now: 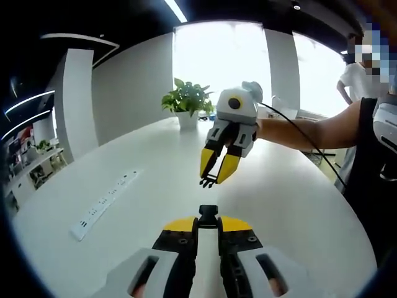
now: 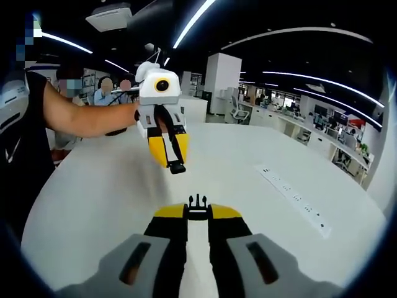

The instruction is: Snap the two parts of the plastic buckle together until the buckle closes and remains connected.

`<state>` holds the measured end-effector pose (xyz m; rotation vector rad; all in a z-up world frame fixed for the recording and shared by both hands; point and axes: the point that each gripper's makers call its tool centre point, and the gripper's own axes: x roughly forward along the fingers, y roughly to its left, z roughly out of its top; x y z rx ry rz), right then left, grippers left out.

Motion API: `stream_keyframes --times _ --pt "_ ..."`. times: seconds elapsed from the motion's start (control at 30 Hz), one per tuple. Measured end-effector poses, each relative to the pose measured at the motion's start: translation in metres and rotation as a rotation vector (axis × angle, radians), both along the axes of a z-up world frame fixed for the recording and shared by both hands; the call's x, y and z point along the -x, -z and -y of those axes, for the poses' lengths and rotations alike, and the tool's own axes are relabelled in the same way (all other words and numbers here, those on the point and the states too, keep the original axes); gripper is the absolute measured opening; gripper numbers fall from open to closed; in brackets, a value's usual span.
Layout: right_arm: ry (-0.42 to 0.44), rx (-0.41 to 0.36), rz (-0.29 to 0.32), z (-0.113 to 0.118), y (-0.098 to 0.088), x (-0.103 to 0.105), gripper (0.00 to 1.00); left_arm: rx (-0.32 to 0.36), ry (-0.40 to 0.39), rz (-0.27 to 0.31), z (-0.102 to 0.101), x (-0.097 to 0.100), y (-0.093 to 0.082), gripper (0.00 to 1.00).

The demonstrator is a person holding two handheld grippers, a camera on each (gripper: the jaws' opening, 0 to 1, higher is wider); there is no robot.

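Observation:
In the left gripper view my left gripper [image 1: 208,221] is shut on the black socket half of the buckle [image 1: 208,213], which sticks out between the yellow tips. Ahead of it the right gripper [image 1: 214,176] hangs above the white table [image 1: 124,242], holding the black pronged half [image 1: 208,182] at its tips, a short gap away. In the right gripper view my right gripper [image 2: 197,212] is shut on the pronged half [image 2: 197,206], prongs pointing forward. Facing it, the left gripper [image 2: 172,158] holds the socket half [image 2: 177,167], apart from the pronged half.
A white power strip [image 1: 102,206] [image 2: 294,198] lies on the table to one side. A potted plant [image 1: 187,102] stands at the far edge. The person's arm [image 1: 310,131] reaches in from the right. Office desks [image 2: 310,133] and people stand beyond the table.

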<state>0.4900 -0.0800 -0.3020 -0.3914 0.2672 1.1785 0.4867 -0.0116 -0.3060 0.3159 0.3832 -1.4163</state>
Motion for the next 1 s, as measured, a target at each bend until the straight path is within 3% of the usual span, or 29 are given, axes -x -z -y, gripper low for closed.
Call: stream_keyframes --times 1.0 --pt "-0.009 0.011 0.018 -0.016 -0.005 0.041 0.11 0.014 -0.009 0.014 -0.018 0.046 0.000 0.10"
